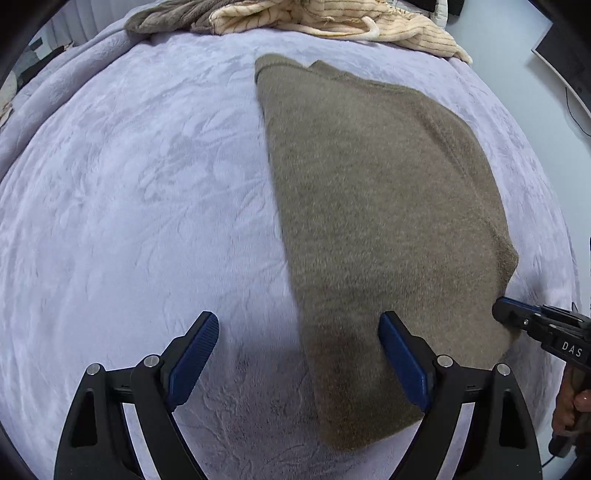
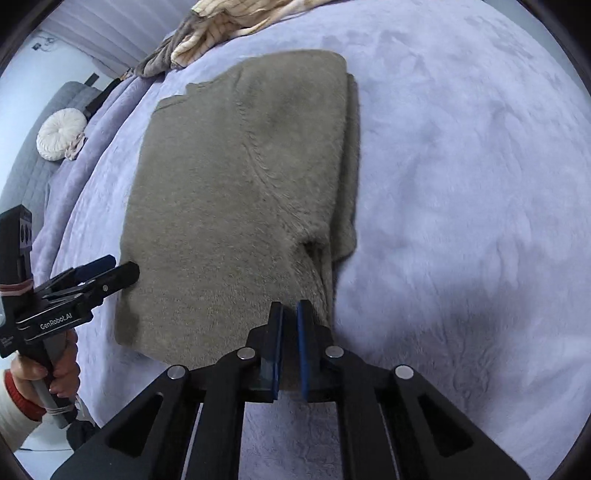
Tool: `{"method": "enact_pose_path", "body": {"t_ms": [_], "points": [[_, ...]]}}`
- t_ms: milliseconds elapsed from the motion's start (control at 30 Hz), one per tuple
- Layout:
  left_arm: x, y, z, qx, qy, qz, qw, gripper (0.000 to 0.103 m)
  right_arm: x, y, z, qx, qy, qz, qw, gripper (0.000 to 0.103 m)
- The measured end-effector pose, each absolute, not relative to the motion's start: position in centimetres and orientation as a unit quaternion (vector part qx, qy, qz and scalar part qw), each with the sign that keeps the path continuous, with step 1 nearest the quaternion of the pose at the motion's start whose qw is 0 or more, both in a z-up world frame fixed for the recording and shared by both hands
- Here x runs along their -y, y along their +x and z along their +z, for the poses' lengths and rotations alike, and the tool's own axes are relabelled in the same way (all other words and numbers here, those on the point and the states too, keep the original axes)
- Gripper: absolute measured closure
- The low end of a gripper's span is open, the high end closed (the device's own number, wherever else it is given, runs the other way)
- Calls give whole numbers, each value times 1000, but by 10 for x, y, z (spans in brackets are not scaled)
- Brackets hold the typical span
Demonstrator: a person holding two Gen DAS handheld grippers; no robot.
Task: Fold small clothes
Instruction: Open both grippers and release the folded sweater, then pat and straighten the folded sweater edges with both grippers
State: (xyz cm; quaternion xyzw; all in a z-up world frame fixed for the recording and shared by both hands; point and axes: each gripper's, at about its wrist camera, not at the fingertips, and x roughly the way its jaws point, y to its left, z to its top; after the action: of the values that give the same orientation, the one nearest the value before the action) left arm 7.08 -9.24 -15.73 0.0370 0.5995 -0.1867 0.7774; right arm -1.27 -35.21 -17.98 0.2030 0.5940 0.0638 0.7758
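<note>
Olive-brown fleece garment (image 2: 236,206) flat on lavender plush bed cover (image 2: 461,184), folded lengthwise, doubled edge along 3 o'clock side in right wrist view. Right gripper (image 2: 289,317) jaws narrow, apparently pinching near hem corner; contact partly hidden. Left gripper (image 1: 299,332) jaws wide, straddling near-left edge, holding nothing. Next fold best done by pinching both near corners, lifting evenly toward 12 o'clock. Pile thick, fuzzy, slow to crease. Striped cream clothes (image 1: 332,18) heaped at 12 o'clock.

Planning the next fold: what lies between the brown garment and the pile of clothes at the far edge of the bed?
Only bare lavender blanket. In the left wrist view an uncovered strip separates the brown garment from the pile of clothes.
</note>
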Motion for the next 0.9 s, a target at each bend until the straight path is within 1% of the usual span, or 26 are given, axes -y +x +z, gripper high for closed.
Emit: {"method": "enact_pose_path", "body": {"t_ms": [100,233,333,467,533,567,633,667,700,733,767,800,833,900], "points": [[93,56,-163,-604,54,-188,773,14,356,-23,-180,-583,207,64,783,99],[86,50,-163,-617,45,-186,764,14,352,-30,-174,-585,183,59,787,99],[81,48,-162,-626,41,-182,757,14,355,-33,-172,-590,194,53,782,99],[76,46,-147,-638,44,-172,750,14,353,-37,-165,-599,203,41,774,99],[70,53,-131,-626,31,-170,760,14,352,-36,-153,-594,209,38,776,93],[68,59,-124,-618,26,-170,767,14,354,-36,-145,-587,211,36,781,93],[67,75,-112,-601,15,-168,781,14,359,-30,-131,-571,209,28,793,88],[67,84,-109,-591,2,-168,789,14,362,-24,-126,-565,208,23,798,76],[69,96,-108,-590,-6,-168,790,16,365,-17,-123,-560,210,20,801,60],[72,104,-107,-589,-15,-170,790,34,367,-10,-121,-555,213,18,804,57],[75,111,-108,-590,-22,-174,788,45,368,0,-119,-550,215,16,807,57],[83,121,-110,-595,-28,-182,782,60,368,8,-118,-548,214,16,808,57],[88,126,-111,-597,-36,-188,779,65,368,19,-118,-548,209,12,810,57],[101,137,-115,-599,-57,-217,769,65,369,37,-122,-551,211,8,807,57]]}}
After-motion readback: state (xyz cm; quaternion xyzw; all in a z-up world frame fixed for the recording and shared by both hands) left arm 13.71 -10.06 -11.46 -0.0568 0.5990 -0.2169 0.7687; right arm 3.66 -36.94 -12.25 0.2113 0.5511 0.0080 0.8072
